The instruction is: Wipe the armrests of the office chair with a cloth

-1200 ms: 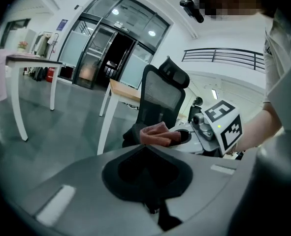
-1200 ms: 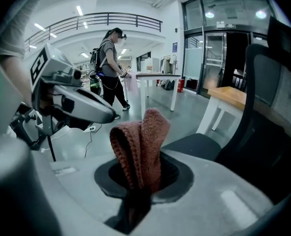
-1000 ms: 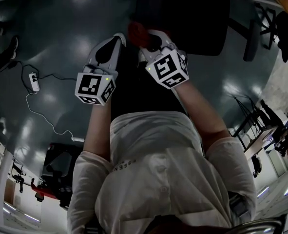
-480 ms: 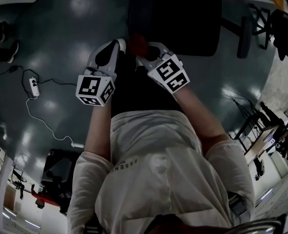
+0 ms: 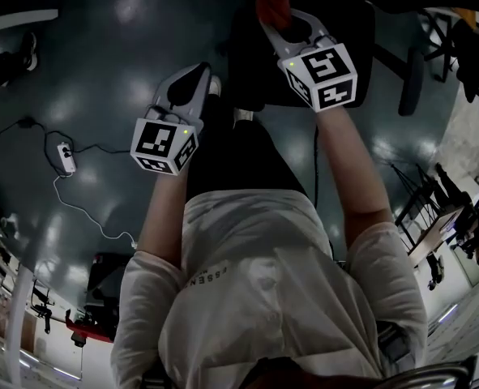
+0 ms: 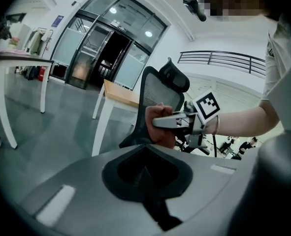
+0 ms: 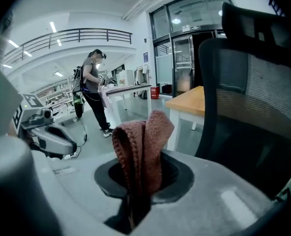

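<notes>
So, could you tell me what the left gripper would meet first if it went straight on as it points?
Probably the reddish-brown knitted cloth held in the right gripper; the black mesh office chair stands behind it.

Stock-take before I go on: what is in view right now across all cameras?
cloth: one, reddish-brown, folded, in the right gripper's jaws
office chair: one, black, mesh back, close beside the cloth
wooden table: one, wood top on white legs, beyond the chair
white table: one, far left in the left gripper view
power strip: one, white with cable, on the floor at the person's left
bystander: one, dark trousers, standing in the background
left gripper: grey, jaws together on nothing
right gripper: grey, shut on the cloth, farther forward than the left
</notes>
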{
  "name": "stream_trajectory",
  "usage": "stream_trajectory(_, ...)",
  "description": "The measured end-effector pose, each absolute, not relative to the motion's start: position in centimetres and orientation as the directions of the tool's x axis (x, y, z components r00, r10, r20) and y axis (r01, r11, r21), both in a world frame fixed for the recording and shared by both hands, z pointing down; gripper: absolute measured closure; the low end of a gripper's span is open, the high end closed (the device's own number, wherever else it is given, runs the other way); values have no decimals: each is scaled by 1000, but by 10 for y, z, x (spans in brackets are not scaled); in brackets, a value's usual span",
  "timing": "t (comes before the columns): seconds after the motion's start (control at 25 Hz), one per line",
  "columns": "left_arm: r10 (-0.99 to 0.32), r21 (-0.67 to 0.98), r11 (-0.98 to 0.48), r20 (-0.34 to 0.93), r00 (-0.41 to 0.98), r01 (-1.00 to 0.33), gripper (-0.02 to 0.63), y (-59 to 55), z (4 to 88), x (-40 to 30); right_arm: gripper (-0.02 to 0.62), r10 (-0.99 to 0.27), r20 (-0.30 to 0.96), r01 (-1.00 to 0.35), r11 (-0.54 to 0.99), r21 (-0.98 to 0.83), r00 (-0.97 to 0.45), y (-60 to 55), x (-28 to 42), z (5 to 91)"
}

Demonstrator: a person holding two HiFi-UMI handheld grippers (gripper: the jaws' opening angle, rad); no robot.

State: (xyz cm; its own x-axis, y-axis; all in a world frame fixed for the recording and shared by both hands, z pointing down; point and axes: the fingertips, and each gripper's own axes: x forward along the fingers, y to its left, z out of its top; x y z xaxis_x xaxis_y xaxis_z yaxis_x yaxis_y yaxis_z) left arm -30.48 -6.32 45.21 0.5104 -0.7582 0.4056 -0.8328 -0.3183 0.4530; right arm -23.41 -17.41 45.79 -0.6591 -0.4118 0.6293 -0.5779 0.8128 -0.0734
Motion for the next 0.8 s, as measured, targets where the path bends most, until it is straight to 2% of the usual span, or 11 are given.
stream_trajectory(0.16, -738, 464, -333, 413, 533, -821, 589, -89, 458, -319, 548, -335, 657, -500, 863, -74, -676, -212, -276, 472)
stream_trajectory(0.36, -697, 476, -375, 422, 580, -796, 589, -108, 466, -327, 548, -42, 708, -275, 936, -218, -705, -211, -323, 505)
stream_trajectory(0.48, -676, 486, -385, 430, 598, -784, 589, -112, 475, -331, 548, 85, 730, -200, 935, -294, -678, -204, -331, 524)
stream_trajectory(0.64, -659, 494, -384, 445, 606, -780, 589, -115, 487, -329, 548, 168, 754, -175, 919, -352, -634, -199, -319, 544)
stream_trajectory(0.8, -644, 496, -387, 458, 613, -777, 589, -113, 492, -326, 548, 172, 762, -216, 899, -380, -624, -202, -305, 553)
